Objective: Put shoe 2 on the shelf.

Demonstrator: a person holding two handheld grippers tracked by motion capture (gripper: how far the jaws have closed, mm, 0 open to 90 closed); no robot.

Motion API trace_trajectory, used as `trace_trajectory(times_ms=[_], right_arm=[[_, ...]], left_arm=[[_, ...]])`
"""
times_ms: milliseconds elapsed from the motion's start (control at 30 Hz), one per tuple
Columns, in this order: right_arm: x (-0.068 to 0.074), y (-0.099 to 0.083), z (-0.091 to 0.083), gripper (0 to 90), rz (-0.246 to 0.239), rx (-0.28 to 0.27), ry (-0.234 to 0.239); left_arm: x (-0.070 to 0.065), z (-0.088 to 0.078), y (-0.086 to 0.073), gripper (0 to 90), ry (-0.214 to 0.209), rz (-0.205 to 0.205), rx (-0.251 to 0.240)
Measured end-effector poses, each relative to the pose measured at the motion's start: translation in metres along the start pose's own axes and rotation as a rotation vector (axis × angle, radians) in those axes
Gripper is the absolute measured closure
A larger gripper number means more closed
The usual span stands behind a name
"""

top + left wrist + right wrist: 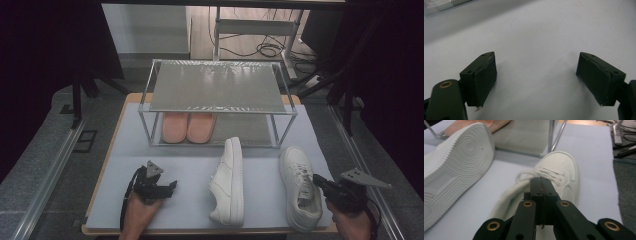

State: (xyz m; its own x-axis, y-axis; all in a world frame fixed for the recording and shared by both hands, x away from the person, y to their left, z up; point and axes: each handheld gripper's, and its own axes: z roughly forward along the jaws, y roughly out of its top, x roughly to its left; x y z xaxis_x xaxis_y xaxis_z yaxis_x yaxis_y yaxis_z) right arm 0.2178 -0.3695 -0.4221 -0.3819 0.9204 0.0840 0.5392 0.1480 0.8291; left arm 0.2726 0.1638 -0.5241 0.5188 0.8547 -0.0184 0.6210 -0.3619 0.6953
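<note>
- So far, little of the job looks done: two white sneakers lie on the table in front of the rack (287,111), and neither is on a shelf.
- Pink slippers (188,127) already sit side by side on the lower shelf, left of centre in the high view. Beside them, to the right, the lower shelf has free room, and the top shelf is bare.
- Right sneaker (301,187) stands upright at lower right of the high view, toe pointing toward the rack. In the right gripper view its laces and toe fill the centre.
- Right gripper (320,181) is at the sneaker's heel opening, lower right of the high view. Its jaws are pressed together, and they seem to pinch the collar or tongue, though blur makes the exact hold hard to tell.
- Left sneaker (228,182) lies tipped on its side at lower centre, sole facing the right sneaker. Nothing touches it.
- Left gripper (171,186) rests low on the table at lower left, well apart from both sneakers. Its jaws stand wide with bare tabletop (544,37) between them.
- Judging from this, the likely work is putting the sneakers on the rack. The first lift seems just under way, and the second sneaker is not yet handled.
</note>
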Motion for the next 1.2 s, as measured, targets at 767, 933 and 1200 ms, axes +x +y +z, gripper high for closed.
trace_trajectory(times_ms=[767,933,1200], right_arm=[[0.059,0.017,0.027,89.6,-0.085,0.017,0.124],[0.071,0.020,0.031,89.7,-0.098,0.028,0.148],[0.090,0.025,0.043,89.7,-0.118,0.042,0.183]], left_arm=[[0.000,0.000,0.000,16.8,0.000,0.000,0.000],[0.000,0.000,0.000,16.8,0.000,0.000,0.000],[0.000,0.000,0.000,16.8,0.001,0.001,0.000]])
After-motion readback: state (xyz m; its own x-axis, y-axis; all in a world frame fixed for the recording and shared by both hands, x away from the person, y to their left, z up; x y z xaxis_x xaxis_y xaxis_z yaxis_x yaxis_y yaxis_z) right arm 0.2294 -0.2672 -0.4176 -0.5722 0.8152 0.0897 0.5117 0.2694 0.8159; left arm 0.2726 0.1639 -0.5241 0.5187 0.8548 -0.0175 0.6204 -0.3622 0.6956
